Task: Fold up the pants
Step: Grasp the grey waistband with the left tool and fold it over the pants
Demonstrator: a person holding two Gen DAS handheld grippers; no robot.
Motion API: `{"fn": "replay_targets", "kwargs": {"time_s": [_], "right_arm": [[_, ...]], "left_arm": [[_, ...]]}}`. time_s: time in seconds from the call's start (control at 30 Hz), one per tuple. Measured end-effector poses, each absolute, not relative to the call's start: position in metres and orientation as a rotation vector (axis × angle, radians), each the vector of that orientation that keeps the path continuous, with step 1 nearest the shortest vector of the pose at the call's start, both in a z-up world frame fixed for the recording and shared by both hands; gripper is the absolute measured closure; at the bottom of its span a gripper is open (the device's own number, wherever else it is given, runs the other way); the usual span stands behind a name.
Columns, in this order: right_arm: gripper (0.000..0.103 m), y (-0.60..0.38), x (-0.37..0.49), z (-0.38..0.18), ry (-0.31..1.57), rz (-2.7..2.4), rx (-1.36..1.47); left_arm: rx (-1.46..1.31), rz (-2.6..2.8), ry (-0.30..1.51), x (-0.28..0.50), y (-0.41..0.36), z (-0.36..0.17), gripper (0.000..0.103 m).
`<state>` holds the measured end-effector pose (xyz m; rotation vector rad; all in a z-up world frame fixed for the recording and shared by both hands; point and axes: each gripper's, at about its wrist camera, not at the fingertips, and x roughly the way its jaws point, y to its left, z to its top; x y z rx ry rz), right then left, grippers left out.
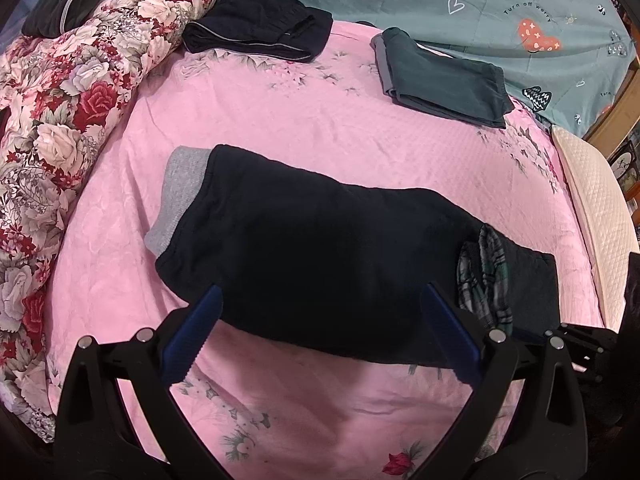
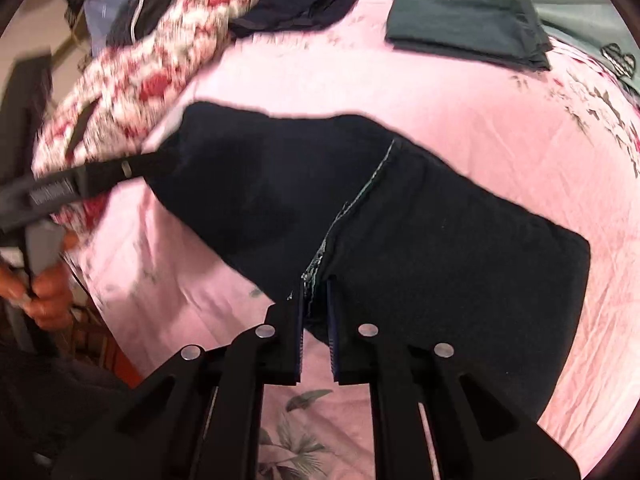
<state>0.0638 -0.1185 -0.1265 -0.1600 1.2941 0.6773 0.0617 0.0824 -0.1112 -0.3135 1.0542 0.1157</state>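
Dark navy pants [image 1: 320,248] lie folded across the pink sheet [image 1: 300,128], with a grey band [image 1: 176,196] at their left end and plaid lining [image 1: 486,280] showing at the right. My left gripper [image 1: 324,288] hovers open over the pants' near edge, with only cloth below its blue pads. In the right wrist view the same pants [image 2: 440,240] fill the middle. My right gripper [image 2: 314,284] is nearly closed, its pads pinching the near edge at the pale stitched seam [image 2: 360,196]. A hand [image 2: 44,288] holds the left gripper's handle at the far left.
A red-and-white floral quilt [image 1: 60,120] is bunched along the left. Folded dark pants [image 1: 260,24] and a folded dark green garment [image 1: 444,80] lie at the back. A teal quilt [image 1: 480,0] is behind them, and a cream pillow [image 1: 596,208] lies at the right edge.
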Motion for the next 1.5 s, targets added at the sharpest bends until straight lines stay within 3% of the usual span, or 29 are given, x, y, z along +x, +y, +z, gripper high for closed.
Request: {"fn": "replay_targets", "kwargs": {"time_s": [0.17,0.27,0.43,0.53,0.57,0.8,1.0,1.13,1.4,1.5], "right_arm": [[0.081,-0.117,0.062,-0.117,1.289,0.714,-0.168],[0.066,-0.129,0.068,-0.093,1.2,0.732,-0.071],[0.066,-0.15,0.094,-0.1,1.167,0.64,0.15],[0.066,-0.141,0.104,-0.155,1.368,0.56,0.079],[0.065,-0.141,0.101,-0.156,1.319,0.571,0.074],[0.053,-0.128,0.082,-0.113,1.17,0.539,0.008],[0.052,-0.103,0.072,-0.094,1.084,0.558,-0.136],[0.052,-0.091,0.063,-0.094,1.084,0.565,-0.179],[0.052,-0.086,0.053,-0.094,1.115,0.512,-0.207],[0.052,-0.091,0.05,-0.094,1.125,0.478,-0.206]], "left_arm": [[-0.304,0.1,1.056,0.064,0.077,-0.111,0.002],[-0.301,0.105,1.053,0.063,0.079,-0.11,0.002],[-0.314,0.124,1.063,0.061,0.085,-0.112,0.002],[-0.31,0.13,1.062,0.058,0.085,-0.111,0.002],[-0.31,0.131,1.063,0.058,0.085,-0.111,0.002],[-0.264,0.181,1.041,0.051,0.113,-0.106,0.002],[-0.094,0.192,1.032,0.053,0.166,-0.108,0.002],[-0.138,0.025,1.052,0.05,0.208,-0.115,0.002],[-0.214,-0.201,1.079,0.075,0.217,-0.147,0.011],[-0.28,-0.235,1.105,0.095,0.22,-0.164,0.019]]}}
